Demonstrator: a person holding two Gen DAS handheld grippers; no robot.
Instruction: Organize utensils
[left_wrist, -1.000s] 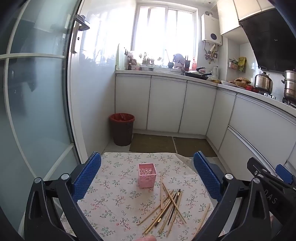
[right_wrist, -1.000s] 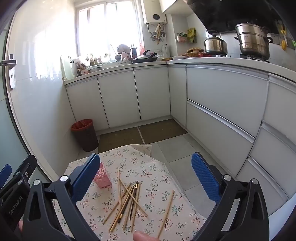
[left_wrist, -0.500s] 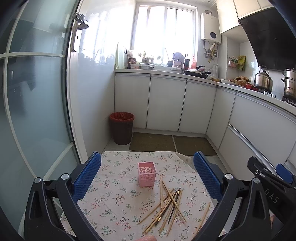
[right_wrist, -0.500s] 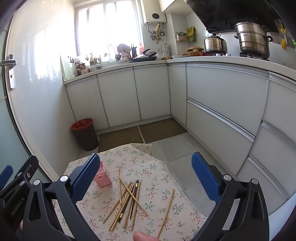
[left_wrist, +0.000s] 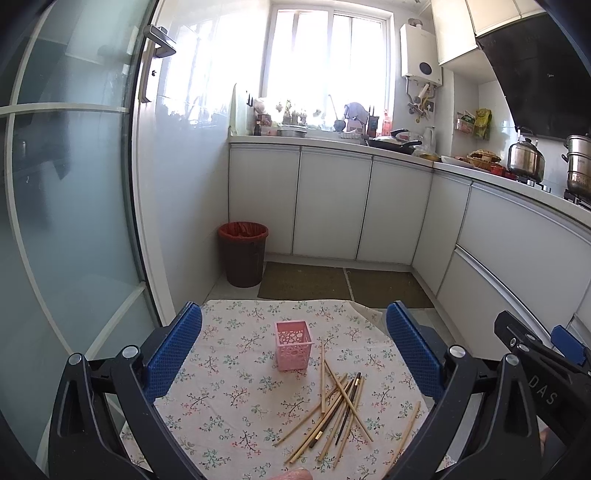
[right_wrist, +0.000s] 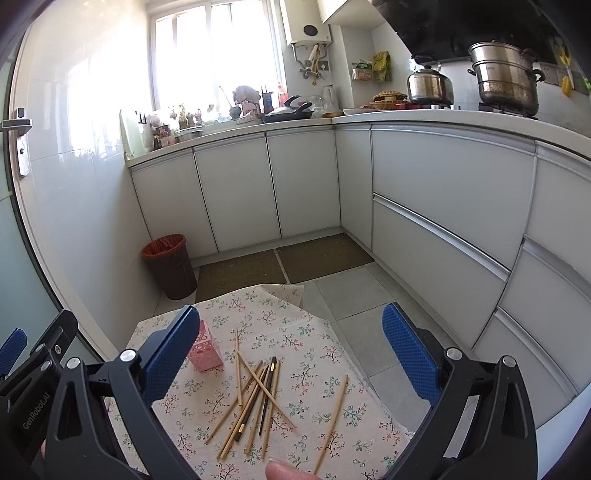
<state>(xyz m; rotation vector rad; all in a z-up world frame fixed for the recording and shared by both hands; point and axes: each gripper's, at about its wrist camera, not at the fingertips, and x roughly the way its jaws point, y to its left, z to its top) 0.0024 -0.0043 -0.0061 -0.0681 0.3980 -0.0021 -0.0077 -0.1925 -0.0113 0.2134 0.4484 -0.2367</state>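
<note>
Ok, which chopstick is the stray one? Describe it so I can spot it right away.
Start at the floral tablecloth and find the pink holder, then the crossed pile of chopsticks beside it. The stray chopstick lies alone on the side of the pile away from the holder, touching none of the others.

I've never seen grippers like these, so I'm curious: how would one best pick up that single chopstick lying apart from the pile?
Probably at mid-length, from above, fingers closing across its width. The lone chopstick lies flat on the tablecloth, clear of the pile, nearest the right gripper.
</note>
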